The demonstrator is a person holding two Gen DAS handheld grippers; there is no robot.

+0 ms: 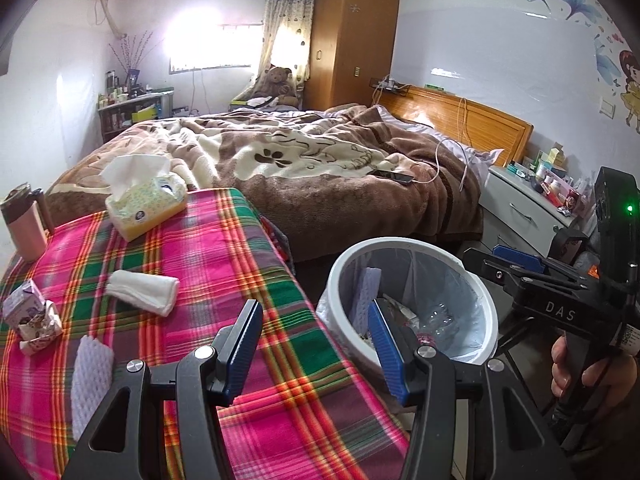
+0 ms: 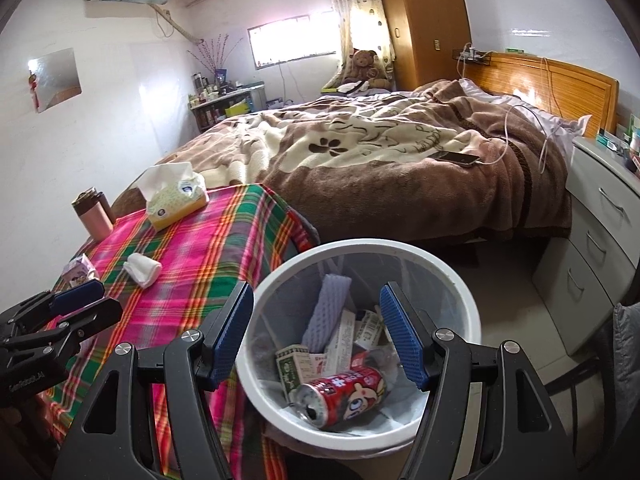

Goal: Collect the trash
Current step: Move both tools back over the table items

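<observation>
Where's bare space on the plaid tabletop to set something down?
Free: the wide plaid stretch between the tissue box and the near edge, right of the crumpled tissue. Crowded: the left side, with the pink bottle, torn carton and foam net. The bin sits beside the table's right edge.

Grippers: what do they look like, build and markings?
Both grippers, left gripper and right gripper, have black angular frames, silver pivot bolts and blue ribbed finger pads. The right's body reads "DAS" and shows a green light. No sleeves in view.
</observation>
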